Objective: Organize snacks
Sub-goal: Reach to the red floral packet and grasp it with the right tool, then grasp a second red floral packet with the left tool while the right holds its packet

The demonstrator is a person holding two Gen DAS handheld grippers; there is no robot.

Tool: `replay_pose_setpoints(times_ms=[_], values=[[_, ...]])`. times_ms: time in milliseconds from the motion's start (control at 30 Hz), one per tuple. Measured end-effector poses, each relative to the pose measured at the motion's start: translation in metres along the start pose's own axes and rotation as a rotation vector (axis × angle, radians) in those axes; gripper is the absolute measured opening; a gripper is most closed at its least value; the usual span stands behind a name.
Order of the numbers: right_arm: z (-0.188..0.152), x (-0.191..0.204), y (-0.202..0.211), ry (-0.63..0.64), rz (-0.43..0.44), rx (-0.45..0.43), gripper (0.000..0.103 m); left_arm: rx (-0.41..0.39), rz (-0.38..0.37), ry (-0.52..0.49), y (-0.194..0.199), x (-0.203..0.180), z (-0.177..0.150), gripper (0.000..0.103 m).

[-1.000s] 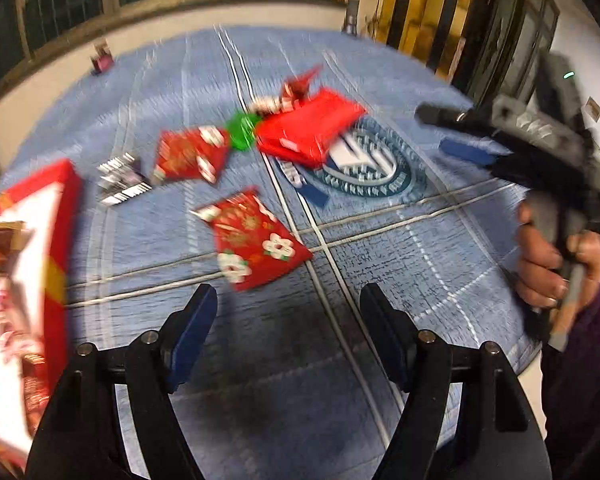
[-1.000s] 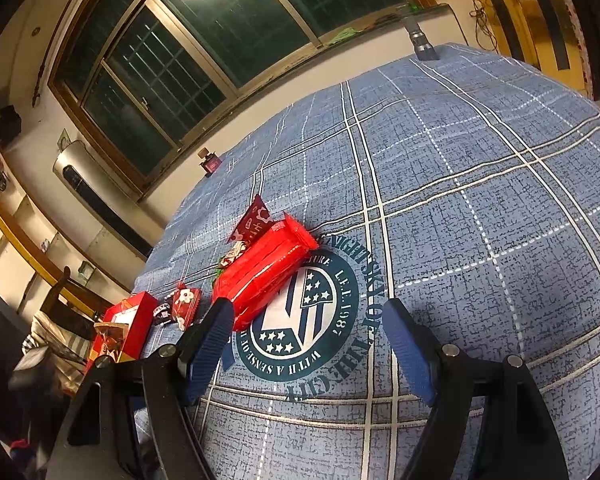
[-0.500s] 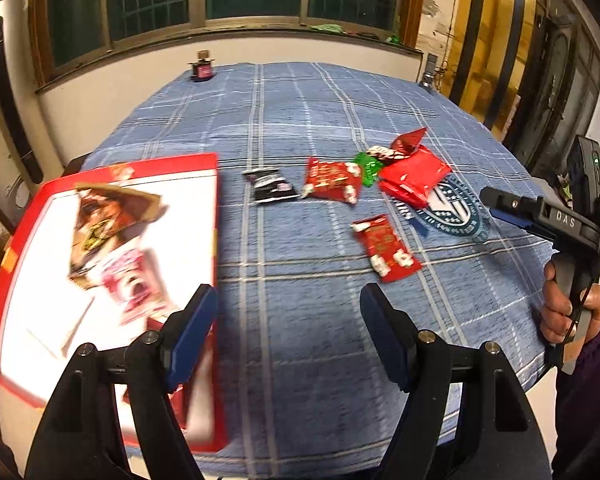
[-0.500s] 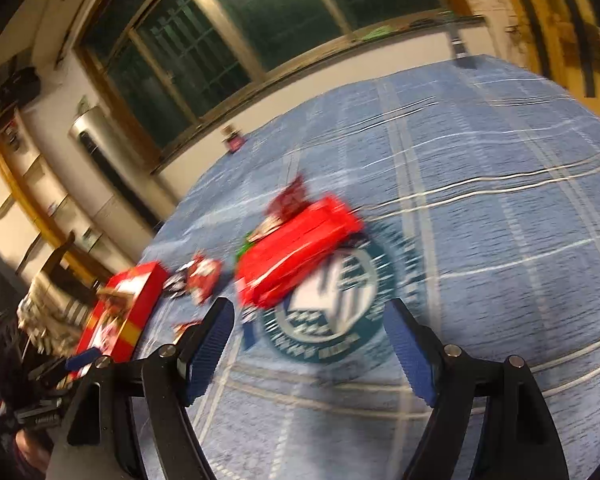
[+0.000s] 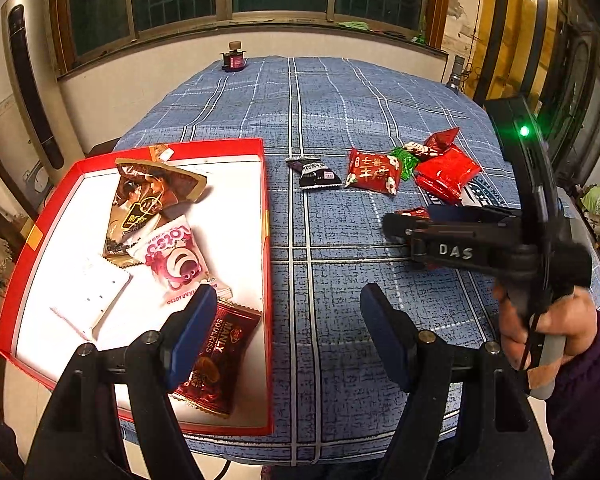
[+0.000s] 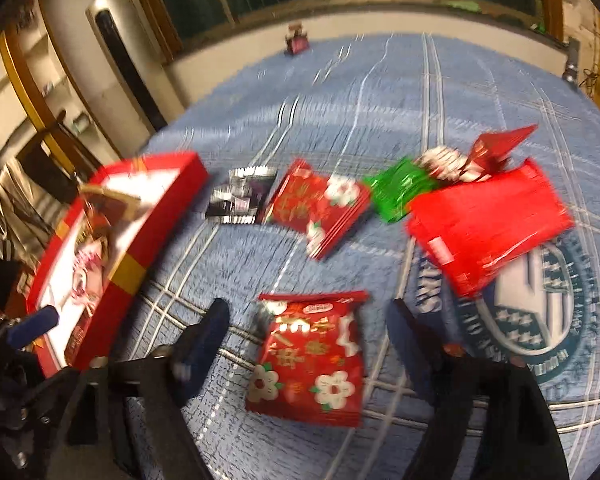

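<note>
Tray [image 5: 265, 184] left – packets [image 5: 168, 258] inside; loose snacks [image 5: 374, 171] right on tablecloth [image 5: 332, 96]

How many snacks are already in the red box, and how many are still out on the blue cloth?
In the red box: 3, namely brown packet, pink bear packet, dark red packet.
On the blue tablecloth: 7, counting the near flowered red packet.
Total: 10
</note>
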State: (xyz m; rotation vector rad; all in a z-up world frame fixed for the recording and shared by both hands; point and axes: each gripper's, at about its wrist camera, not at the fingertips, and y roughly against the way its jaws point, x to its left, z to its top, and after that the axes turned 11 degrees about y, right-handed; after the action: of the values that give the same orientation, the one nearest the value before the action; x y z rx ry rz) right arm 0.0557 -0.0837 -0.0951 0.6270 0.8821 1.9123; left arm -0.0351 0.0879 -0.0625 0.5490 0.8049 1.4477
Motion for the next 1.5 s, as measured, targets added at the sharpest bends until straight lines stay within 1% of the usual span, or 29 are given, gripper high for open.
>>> replay_pose_setpoints(times_ms=[33,67,167,233,267,400,467,500,533,567,600,633,667,733,767,833,900,1000,1100,1133,1167,1200,1233,1267,1300,1400,1500], values=[[-0.001,0.002,-0.001,0.021,-0.02,0.008,0.048,0.003,-0.001,0.0,-0.001,-0.001,0.001,0.074],[-0.002,0.001,0.0,0.035,-0.036,0.011,0.043,0.004,-0.004,-0.002,-0.001,-0.002,0.002,0.074],[-0.011,-0.015,0.008,0.034,-0.032,0.015,0.042,0.002,-0.012,-0.024,-0.002,-0.012,0.007,0.074],[-0.024,-0.039,0.02,0.004,-0.034,0.007,0.042,-0.002,-0.012,-0.049,-0.005,-0.021,0.011,0.074],[-0.028,-0.051,0.024,-0.012,-0.049,0.004,0.043,0.0,-0.014,-0.067,-0.008,-0.028,0.015,0.074],[-0.054,-0.116,0.049,-0.131,-0.167,0.006,0.043,-0.002,-0.011,-0.14,-0.027,-0.056,0.03,0.074],[-0.062,-0.141,0.057,-0.188,-0.192,-0.002,0.046,-0.004,-0.007,-0.167,-0.042,-0.071,0.041,0.074],[-0.068,-0.152,0.061,-0.221,-0.173,-0.019,0.047,-0.004,-0.012,-0.174,-0.052,-0.078,0.049,0.074],[-0.073,-0.163,0.066,-0.265,-0.1,-0.054,0.051,0.001,-0.012,-0.172,-0.061,-0.081,0.056,0.074],[-0.077,-0.171,0.069,-0.301,-0.042,-0.083,0.052,0.009,-0.017,-0.167,-0.07,-0.084,0.062,0.074],[-0.08,-0.178,0.074,-0.333,-0.011,-0.117,0.058,0.022,-0.026,-0.158,-0.08,-0.087,0.068,0.074],[-0.083,-0.18,0.077,-0.346,-0.021,-0.138,0.063,0.038,-0.024,-0.145,-0.09,-0.088,0.074,0.074],[-0.083,-0.181,0.081,-0.355,-0.042,-0.159,0.065,0.052,-0.023,-0.135,-0.097,-0.09,0.077,0.074],[-0.083,-0.186,0.085,-0.37,-0.05,-0.19,0.075,0.074,-0.045,-0.132,-0.107,-0.095,0.082,0.074],[-0.083,-0.186,0.085,-0.382,-0.045,-0.195,0.076,0.073,-0.043,-0.141,-0.111,-0.099,0.084,0.074],[-0.081,-0.192,0.083,-0.409,-0.031,-0.183,0.076,0.058,-0.016,-0.175,-0.118,-0.106,0.086,0.074],[-0.082,-0.196,0.079,-0.429,-0.013,-0.173,0.076,0.071,-0.008,-0.198,-0.128,-0.111,0.088,0.074],[-0.086,-0.195,0.084,-0.426,-0.017,-0.18,0.076,0.123,-0.026,-0.187,-0.142,-0.111,0.088,0.074],[-0.084,-0.191,0.082,-0.405,-0.021,-0.177,0.076,0.125,-0.056,-0.2,-0.144,-0.113,0.084,0.073],[-0.082,-0.191,0.081,-0.396,-0.019,-0.177,0.076,0.116,-0.065,-0.208,-0.143,-0.115,0.083,0.072],[-0.081,-0.189,0.08,-0.386,-0.014,-0.177,0.076,0.107,-0.073,-0.221,-0.143,-0.117,0.082,0.061],[-0.081,-0.187,0.081,-0.378,-0.009,-0.177,0.076,0.111,-0.073,-0.235,-0.145,-0.119,0.081,0.052],[-0.08,-0.185,0.081,-0.369,-0.007,-0.176,0.076,0.127,-0.061,-0.241,-0.151,-0.121,0.081,0.049],[-0.08,-0.183,0.08,-0.362,-0.009,-0.173,0.076,0.14,-0.064,-0.234,-0.154,-0.121,0.081,0.04],[-0.079,-0.184,0.079,-0.36,-0.01,-0.171,0.076,0.146,-0.102,-0.209,-0.154,-0.118,0.082,0.033],[-0.079,-0.186,0.079,-0.377,-0.008,-0.168,0.076,0.14,-0.09,-0.214,-0.148,-0.121,0.078,0.032],[-0.081,-0.191,0.079,-0.405,0.002,-0.165,0.076,0.154,-0.122,-0.213,-0.137,-0.119,0.066,0.032]])
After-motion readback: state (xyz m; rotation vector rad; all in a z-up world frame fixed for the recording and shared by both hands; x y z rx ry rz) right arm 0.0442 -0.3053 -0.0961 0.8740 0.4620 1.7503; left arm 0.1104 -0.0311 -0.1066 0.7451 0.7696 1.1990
